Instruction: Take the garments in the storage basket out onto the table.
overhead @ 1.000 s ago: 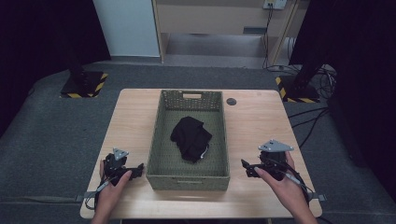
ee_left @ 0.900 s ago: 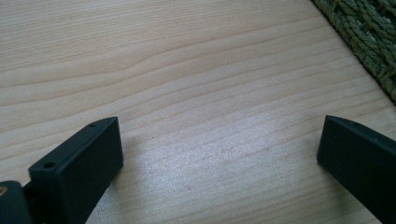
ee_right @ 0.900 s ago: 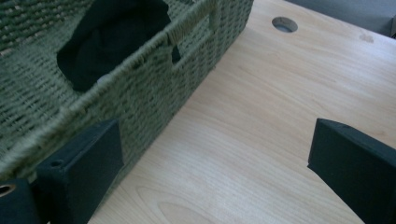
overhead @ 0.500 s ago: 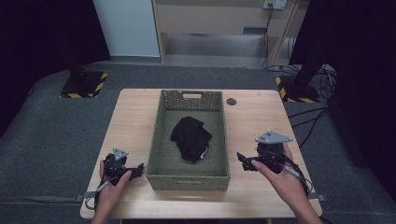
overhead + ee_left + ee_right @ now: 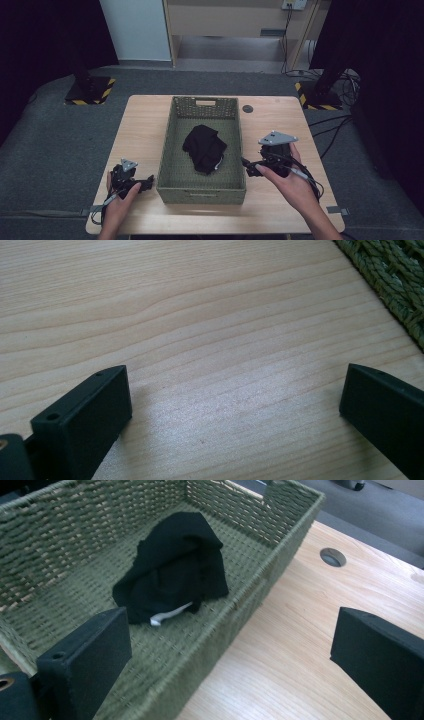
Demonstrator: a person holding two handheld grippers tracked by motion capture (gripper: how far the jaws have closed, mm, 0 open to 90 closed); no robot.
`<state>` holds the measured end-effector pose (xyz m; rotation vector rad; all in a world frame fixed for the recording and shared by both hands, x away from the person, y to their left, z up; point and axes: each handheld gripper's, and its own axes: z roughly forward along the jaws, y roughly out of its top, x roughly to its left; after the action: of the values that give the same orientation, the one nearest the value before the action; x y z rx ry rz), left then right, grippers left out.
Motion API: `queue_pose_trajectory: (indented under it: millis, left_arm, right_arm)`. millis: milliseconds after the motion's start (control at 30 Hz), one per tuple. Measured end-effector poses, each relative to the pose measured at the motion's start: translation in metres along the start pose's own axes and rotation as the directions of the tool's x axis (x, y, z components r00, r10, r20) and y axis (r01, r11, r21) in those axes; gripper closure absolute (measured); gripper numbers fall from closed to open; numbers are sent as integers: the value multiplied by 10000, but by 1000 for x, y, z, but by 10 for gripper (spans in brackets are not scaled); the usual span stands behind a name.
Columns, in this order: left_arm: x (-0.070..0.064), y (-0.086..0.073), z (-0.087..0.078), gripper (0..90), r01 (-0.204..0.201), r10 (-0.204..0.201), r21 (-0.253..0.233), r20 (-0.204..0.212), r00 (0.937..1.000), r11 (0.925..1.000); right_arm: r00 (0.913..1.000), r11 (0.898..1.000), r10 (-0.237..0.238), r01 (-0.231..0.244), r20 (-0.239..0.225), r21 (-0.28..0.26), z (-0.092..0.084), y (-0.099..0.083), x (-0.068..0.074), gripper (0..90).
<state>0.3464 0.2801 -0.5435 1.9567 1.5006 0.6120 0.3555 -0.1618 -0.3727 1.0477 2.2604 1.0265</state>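
Note:
A green woven basket [image 5: 172, 150] stands in the middle of the wooden table [image 5: 140, 130]. A crumpled black garment [image 5: 204, 146] with a white label lies inside it, also seen as the garment [image 5: 172, 565] in the basket [image 5: 260, 587] from the right gripper view. My left gripper [image 5: 145, 183] rests low on the table just left of the basket's near corner, open, with bare wood between its jaws [image 5: 235, 405]. My right gripper [image 5: 246, 166] is raised beside the basket's right wall, open and pointing toward the garment [image 5: 230, 645].
A round cable hole [image 5: 247, 108] sits in the table behind the basket's right side, also the hole [image 5: 332, 557] in the right gripper view. Black stands with yellow-striped bases [image 5: 90, 90] stand on the grey floor beyond the table. Cables [image 5: 330, 125] trail off to the right.
My right gripper has lifted and moved left and forward to the basket's right wall. The left gripper has stayed where it was.

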Motion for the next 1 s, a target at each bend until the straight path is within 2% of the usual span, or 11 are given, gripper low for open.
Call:
queue_pose_trajectory:
  millis: [400,533,1000]
  left_arm:
    - [0,0,0,0,0,0,-2,-2,10000,10000]
    - [0,0,0,0,-1,1,-1,-1,10000,10000]
    - [0,0,0,0,3,-3,2,-7,10000,10000]
  right_arm:
    - [9992,9998,-200,202,-350,81,18,24,15,29]
    - [9989,9998,-119,126,-453,136,25,31,19,29]
    - [9975,9993,-234,252,-664,258,52,48,34,32]
